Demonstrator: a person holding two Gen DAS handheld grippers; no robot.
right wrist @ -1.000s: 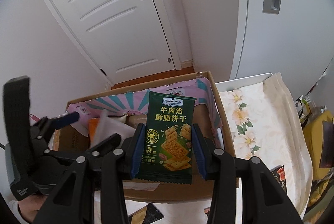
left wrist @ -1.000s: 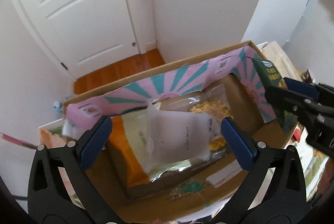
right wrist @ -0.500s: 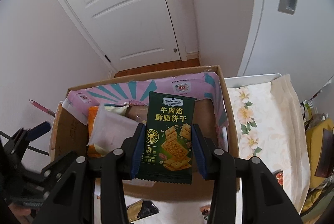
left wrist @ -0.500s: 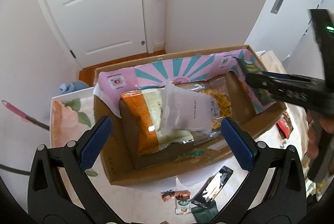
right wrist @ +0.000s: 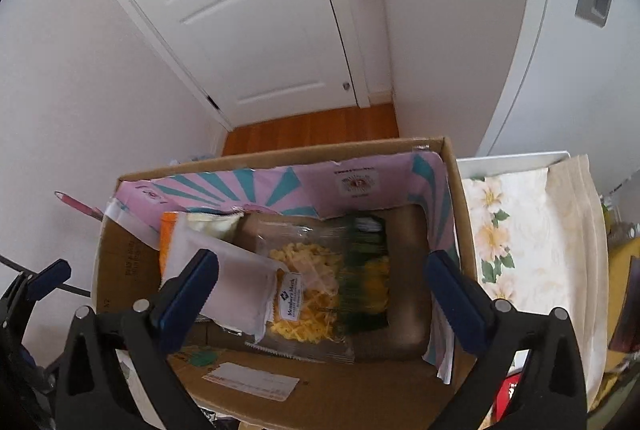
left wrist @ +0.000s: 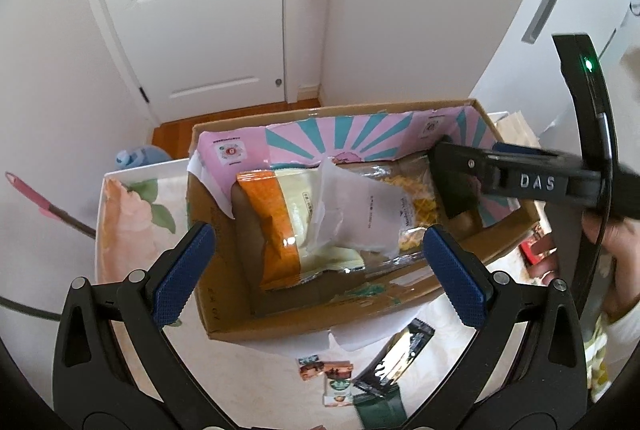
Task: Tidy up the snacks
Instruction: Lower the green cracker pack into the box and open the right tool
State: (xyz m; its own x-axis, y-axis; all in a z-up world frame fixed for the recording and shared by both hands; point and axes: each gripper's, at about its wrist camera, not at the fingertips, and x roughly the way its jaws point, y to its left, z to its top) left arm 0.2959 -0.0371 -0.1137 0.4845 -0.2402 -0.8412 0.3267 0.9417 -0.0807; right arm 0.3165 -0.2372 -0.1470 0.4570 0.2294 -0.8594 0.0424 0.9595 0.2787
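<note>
Right tool [right wrist: 320, 294] is standing over the cardboard box [right wrist: 280, 159] with its jaws just sprung wide apart, and nothing is between the pads; the green cracker packet [right wrist: 366, 278], a motion-smeared dark green shape, is dropping onto the clear bag of yellow snacks [right wrist: 308, 294] in the right part of the box. Left tool [left wrist: 316, 266] is hovering over the near side of the box, also fully open and holding nothing. Inside the box, a white pouch [left wrist: 360, 213] is lying tilted across an orange and cream bag [left wrist: 288, 226].

On the floral bench [left wrist: 132, 205] in front of the box, several small packets are waiting: a black wrapper [left wrist: 396, 358], two small sachets [left wrist: 326, 374] and a dark green packet [left wrist: 380, 406], close together.

These pieces are looking light, thin and crinkly, so they are likely sliding on the cloth and buckling if pinched mid-face. Taking a sealed end seam or a long edge seems safest, with a gentle squeeze, since crackers inside are probably brittle.
</note>
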